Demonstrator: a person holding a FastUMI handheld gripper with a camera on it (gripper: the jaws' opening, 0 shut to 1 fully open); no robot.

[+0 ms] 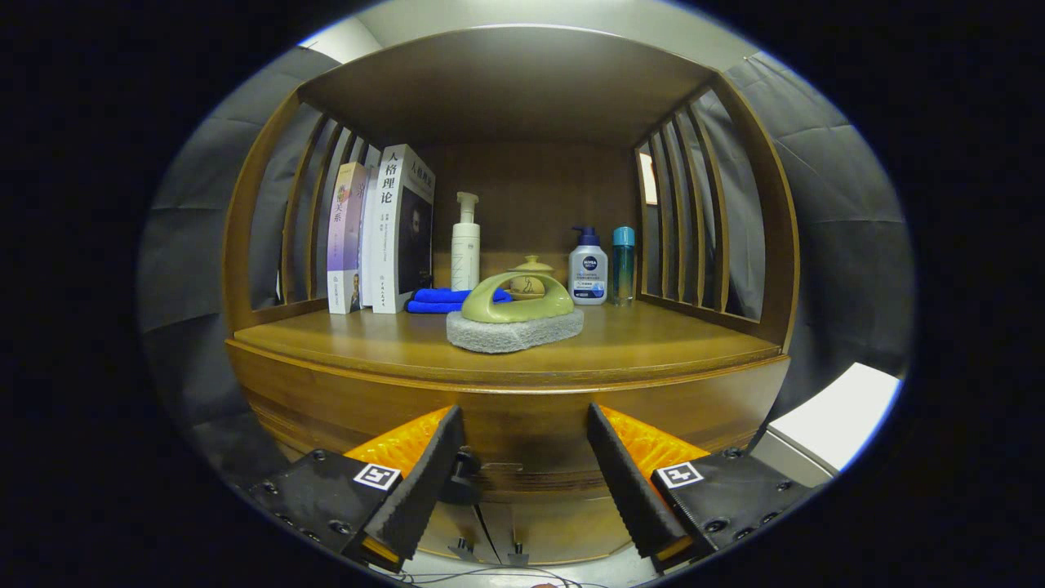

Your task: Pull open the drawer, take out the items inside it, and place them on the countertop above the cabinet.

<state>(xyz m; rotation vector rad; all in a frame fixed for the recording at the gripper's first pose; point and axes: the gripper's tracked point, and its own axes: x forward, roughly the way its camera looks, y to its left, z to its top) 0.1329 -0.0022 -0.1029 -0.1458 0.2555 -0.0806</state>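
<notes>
The gripper (525, 457) points straight at the front of the wooden cabinet (522, 416) and is held level. Its two fingers (420, 482) are spread wide apart, with nothing between them — it is let go and holds no thing. The black pads face each other, and the orange backs show behind them. The fingertips sit low, in front of the cabinet's front panel, just below the bench (637, 347).

A small dark knob (464, 478) shows right beside the tip of the left finger. I cannot tell if it touches the finger. The drawer front looks closed, and what is in the drawer is hidden.

On the bench, beyond the fingers, sits a scrub brush (515, 314) with a green handle and a grey pad. It lies flat near the front middle. Behind it is a little pot with a lid (531, 276). A folded blue cloth (441, 300) lies to the left of the brush. A white pump bottle (465, 245) stands upright behind the cloth. Books (388, 229) stand upright at the far left, against the slats. A white and blue pump bottle (588, 269) and a thin teal bottle (623, 265) stand at the back right — close beside each other.
</notes>
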